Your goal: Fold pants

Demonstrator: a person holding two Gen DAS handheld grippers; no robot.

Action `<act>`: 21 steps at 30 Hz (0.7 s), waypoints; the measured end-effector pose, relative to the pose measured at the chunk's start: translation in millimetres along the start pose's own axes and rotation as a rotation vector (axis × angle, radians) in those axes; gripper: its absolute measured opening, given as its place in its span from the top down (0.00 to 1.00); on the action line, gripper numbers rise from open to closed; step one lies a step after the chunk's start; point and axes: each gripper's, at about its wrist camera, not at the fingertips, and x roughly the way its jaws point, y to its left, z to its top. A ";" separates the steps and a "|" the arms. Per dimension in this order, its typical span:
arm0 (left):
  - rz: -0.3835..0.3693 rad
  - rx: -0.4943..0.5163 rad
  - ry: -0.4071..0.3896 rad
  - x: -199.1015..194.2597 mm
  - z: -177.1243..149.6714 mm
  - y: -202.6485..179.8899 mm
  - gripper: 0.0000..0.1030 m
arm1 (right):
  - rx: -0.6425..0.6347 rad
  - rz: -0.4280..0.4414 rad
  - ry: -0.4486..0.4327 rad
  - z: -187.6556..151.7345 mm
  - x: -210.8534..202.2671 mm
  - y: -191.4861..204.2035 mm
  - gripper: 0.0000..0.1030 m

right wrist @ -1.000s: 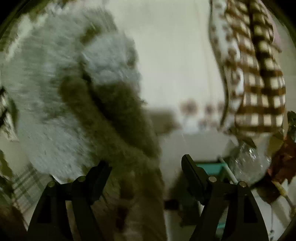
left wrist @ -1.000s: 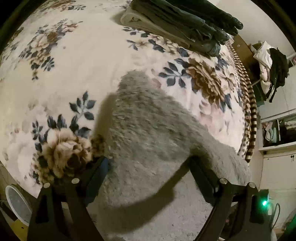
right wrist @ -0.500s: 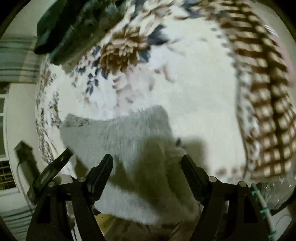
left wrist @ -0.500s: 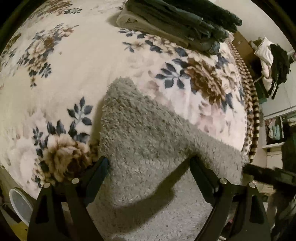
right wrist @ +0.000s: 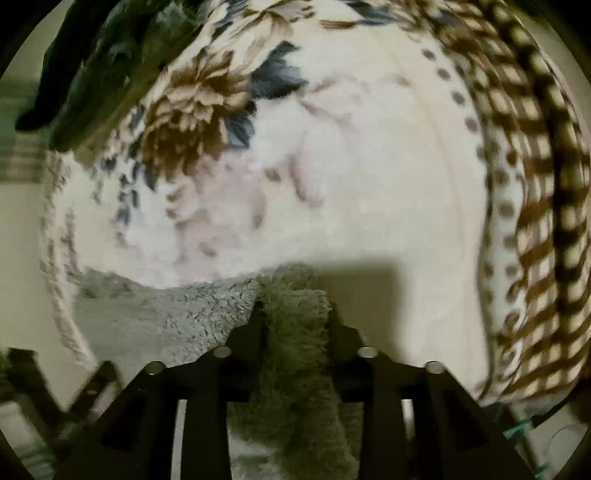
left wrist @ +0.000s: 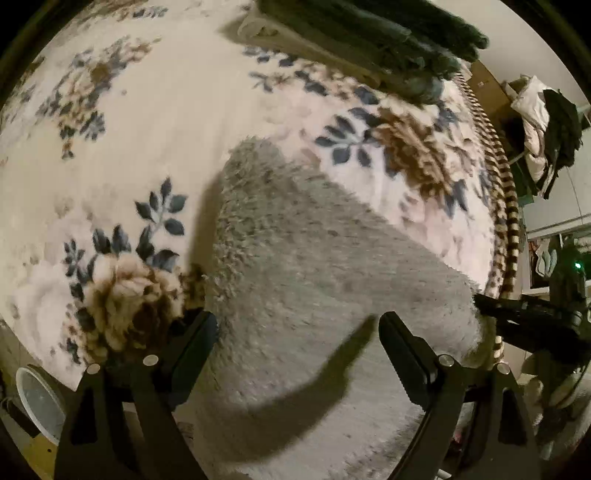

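Note:
Fuzzy grey pants (left wrist: 295, 266) lie on a floral blanket (left wrist: 155, 122), reaching from the near edge toward the middle. My left gripper (left wrist: 297, 332) is open just above the pants, its fingers either side of the cloth. In the right wrist view my right gripper (right wrist: 295, 314) is shut on a bunched fold of the grey pants (right wrist: 295, 369) at the blanket's near edge. The right gripper's dark body shows at the right edge of the left wrist view (left wrist: 524, 317), at the pants' right corner.
A stack of folded dark clothes (left wrist: 369, 33) sits at the far side of the blanket, also in the right wrist view (right wrist: 99, 62). A brown checked border (right wrist: 535, 184) runs along the bed's right side. A white bucket (left wrist: 37, 402) is below left. Clothes hang on a rack (left wrist: 546, 122).
My right gripper closed on a fold of the grey pants at the bed's near edge. The left gripper stayed open over the pants and barely moved.

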 end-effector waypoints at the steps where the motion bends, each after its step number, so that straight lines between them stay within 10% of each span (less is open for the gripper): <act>1: 0.000 0.022 -0.001 -6.6 -0.3 -6.8 0.14 | 0.010 0.013 -0.011 -6.3 -9.2 -3.1 0.54; 7: -0.056 0.266 0.085 -14.5 2.5 -89.6 0.14 | 0.131 0.025 -0.029 -77.7 -59.9 -36.8 0.43; 14: 0.005 0.591 0.256 67.2 -0.7 -186.0 0.14 | 0.390 0.222 0.076 -142.1 -12.6 -86.2 0.44; 15: 0.026 0.615 0.269 76.8 -0.4 -190.4 0.14 | 0.417 0.259 0.087 -145.8 -1.0 -90.6 0.46; 17: 0.054 0.632 0.294 95.4 3.1 -192.8 0.14 | 0.434 0.256 0.074 -152.2 7.0 -94.5 0.85; 21: 0.011 0.584 0.314 106.2 12.4 -183.8 0.14 | 0.394 0.132 -0.023 -166.3 -13.9 -98.8 0.89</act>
